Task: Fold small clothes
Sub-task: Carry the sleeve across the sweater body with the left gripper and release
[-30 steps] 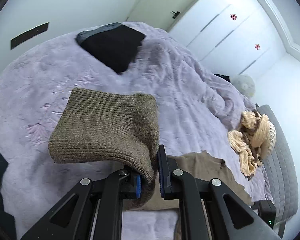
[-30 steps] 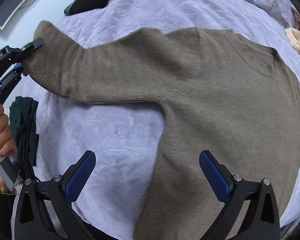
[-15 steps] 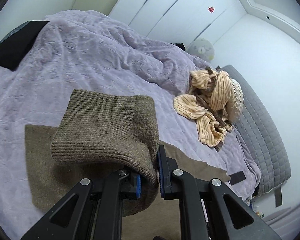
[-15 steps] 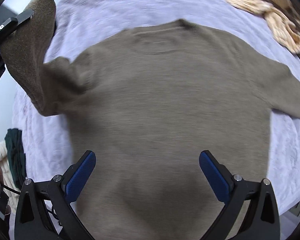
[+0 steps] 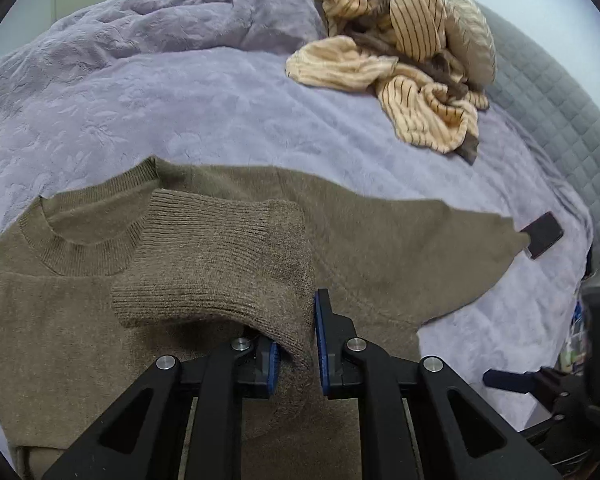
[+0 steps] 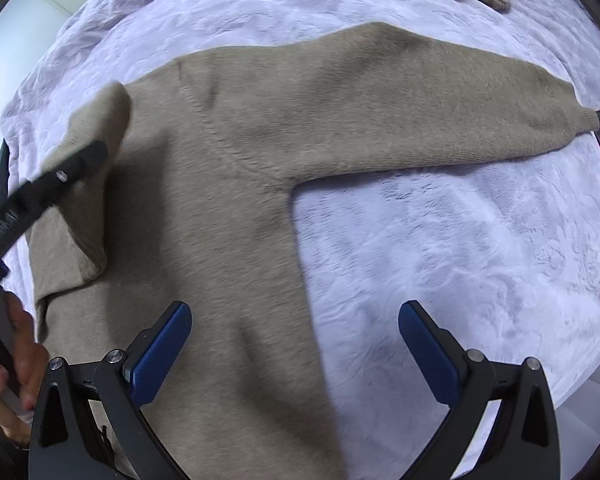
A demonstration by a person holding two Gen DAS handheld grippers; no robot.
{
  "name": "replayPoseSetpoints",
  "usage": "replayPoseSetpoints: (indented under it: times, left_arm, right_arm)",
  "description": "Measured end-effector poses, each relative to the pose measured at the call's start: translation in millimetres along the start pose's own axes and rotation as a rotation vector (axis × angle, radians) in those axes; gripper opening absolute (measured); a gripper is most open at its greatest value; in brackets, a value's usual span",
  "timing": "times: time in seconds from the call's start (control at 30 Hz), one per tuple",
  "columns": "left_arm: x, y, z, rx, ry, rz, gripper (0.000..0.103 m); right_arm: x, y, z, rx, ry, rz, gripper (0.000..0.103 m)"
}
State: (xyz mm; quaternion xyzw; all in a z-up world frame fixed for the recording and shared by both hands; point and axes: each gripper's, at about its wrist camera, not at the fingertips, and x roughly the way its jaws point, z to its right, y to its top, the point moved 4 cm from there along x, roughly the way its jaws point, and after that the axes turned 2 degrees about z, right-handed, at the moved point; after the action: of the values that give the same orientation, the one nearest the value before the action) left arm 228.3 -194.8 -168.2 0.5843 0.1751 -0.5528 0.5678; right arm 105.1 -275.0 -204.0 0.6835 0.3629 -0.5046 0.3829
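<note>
Left gripper point(image 5: 296, 350) fingers clamped tight, right gripper point(image 6: 294, 342) fingers spread wide

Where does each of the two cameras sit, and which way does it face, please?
Left wrist: on the left tool, looking across the brown sweater toward the striped clothes; its fingers pinch the sleeve cuff.
Right wrist: on the right tool, open, looking down on the sweater body; a hand shows at lower left.
Shared: sweater, purple blanket, dark phone, striped clothes.
</note>
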Motion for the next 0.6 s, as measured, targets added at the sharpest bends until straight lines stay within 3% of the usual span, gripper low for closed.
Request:
replayPoseSetpoints:
  times: [0.1, 0.17, 0.2, 0.23, 0.3, 0.43, 0.6]
  left_arm:
    - [18, -8, 4, 0.019, 0.053, -0.066, 0.014]
    - [16, -11, 5, 0.02, 0.074, -0.066, 0.019]
    - [13, -11, 6, 0.023, 0.085, -0.063, 0.038]
    - [8, -10, 6, 0.027, 0.096, -0.056, 0.068]
    - [-10, -9, 4, 0.047, 0.123, -0.01, 0.088]
    - [-35, -1, -11, 0.059, 0.157, 0.006, 0.088]
    - [-70, -1, -78, -0.059, 0.242, 0.026, 0.088]
  right_arm:
    - [6, 8, 7, 0.0, 0.021, 0.002, 0.103]
    - [8, 14, 9, 0.009, 0.039, 0.002, 0.103]
    - [9, 17, 11, 0.015, 0.046, 0.004, 0.103]
    - [8, 20, 10, 0.022, 0.055, 0.008, 0.103]
    - [8, 27, 12, 0.024, 0.065, 0.018, 0.103]
    - [-1, 33, 3, -0.009, 0.067, 0.042, 0.103]
    - [-18, 41, -31, -0.125, 0.036, 0.108, 0.103]
